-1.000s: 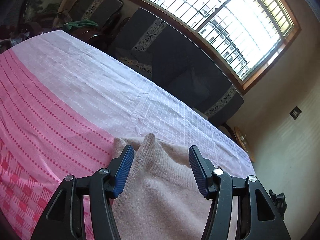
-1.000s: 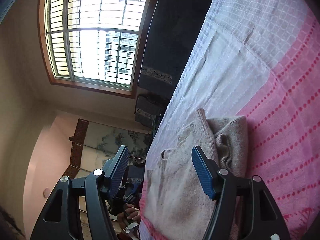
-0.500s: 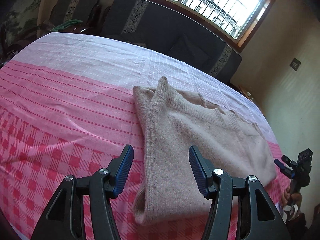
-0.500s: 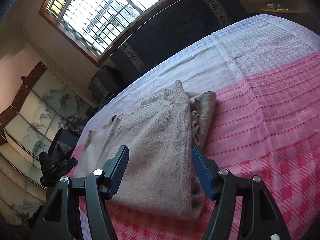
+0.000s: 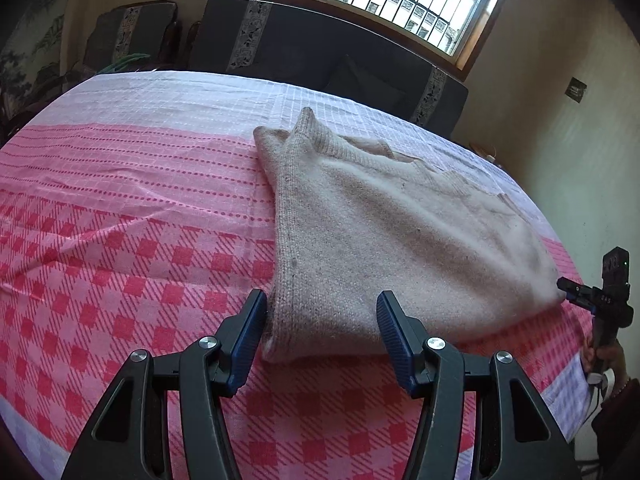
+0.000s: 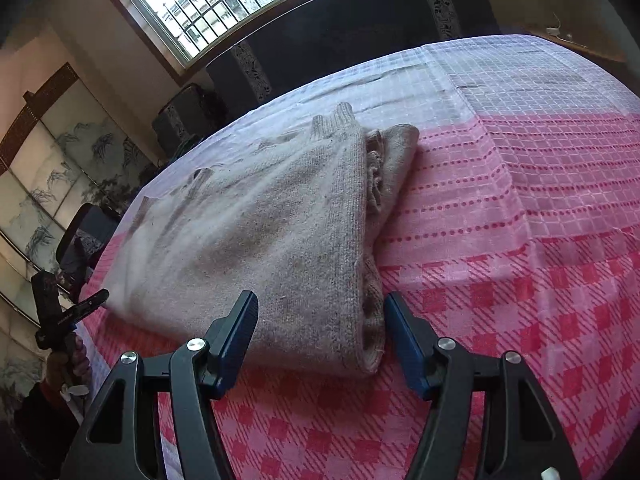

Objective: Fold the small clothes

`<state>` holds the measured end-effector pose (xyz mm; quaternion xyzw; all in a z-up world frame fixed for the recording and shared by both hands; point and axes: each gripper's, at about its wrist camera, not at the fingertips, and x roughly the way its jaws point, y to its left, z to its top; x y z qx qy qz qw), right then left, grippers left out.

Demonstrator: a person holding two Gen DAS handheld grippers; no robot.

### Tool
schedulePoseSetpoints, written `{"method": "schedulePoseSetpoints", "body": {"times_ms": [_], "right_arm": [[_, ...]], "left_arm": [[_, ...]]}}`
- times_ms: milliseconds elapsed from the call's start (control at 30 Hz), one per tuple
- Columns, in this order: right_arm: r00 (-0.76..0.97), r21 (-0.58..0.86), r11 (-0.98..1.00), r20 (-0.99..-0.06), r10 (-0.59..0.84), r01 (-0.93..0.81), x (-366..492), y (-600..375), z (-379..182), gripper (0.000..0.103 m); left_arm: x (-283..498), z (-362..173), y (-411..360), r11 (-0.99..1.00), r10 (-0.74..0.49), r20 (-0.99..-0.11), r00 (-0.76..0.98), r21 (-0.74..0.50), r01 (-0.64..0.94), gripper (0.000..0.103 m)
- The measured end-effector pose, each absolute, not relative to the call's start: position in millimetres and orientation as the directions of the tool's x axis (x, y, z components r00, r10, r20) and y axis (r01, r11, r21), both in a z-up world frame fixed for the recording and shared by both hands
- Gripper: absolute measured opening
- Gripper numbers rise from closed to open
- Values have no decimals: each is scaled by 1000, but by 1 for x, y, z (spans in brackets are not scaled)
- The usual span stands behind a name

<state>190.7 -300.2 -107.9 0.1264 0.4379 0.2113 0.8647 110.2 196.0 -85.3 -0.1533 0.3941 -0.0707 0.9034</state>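
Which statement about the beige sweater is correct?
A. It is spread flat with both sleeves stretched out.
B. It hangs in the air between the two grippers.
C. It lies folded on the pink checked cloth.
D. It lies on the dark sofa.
C: the beige sweater rests as a folded bundle on the pink checked cloth, its layers visible along one edge in the right wrist view.

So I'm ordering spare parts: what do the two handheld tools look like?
Both match: the left tool and the right tool have black plastic scissor-like arms with silver round rivets and ribbed dark-blue fingers. No cables or sleeves are visible.
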Motion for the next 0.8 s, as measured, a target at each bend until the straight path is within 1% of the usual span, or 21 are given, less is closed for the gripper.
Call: {"method": "schedulePoseSetpoints", "body": {"times_ms": [33,67,100,167,233,367,533,800], "right_arm": [[526,395,881,-708,472,-259,191,-299,-108,46],[521,383,888,-719,460,-255,189,-297,-109,28],[520,372,895,-729,445,-245,191,-298,-110,24],[511,378,893,-733,449,-242,192,-301,-111,17],[505,381,893,-737,449,-239,191,-304,-113,15],[500,382,892,-739,451,-241,187,-308,-113,13],[497,387,892,-741,453,-235,186,-311,-114,13],[510,382,897,-738,441,-223,186,-311,-114,13]], "left_arm": [[110,-85,196,943,-248,-688,682,-334,6,50],[110,-84,197,943,-245,-687,684,-334,2,37],[110,-85,198,946,-230,-692,685,-324,-10,25],[109,-86,204,947,-214,-701,680,-319,-30,17],[108,-90,208,942,-227,-708,669,-335,-35,15],[102,-91,205,954,-211,-715,667,-299,-18,14],[97,-92,203,958,-198,-717,668,-285,-23,14],[92,-90,196,975,-139,-729,670,-219,-37,15]]}}
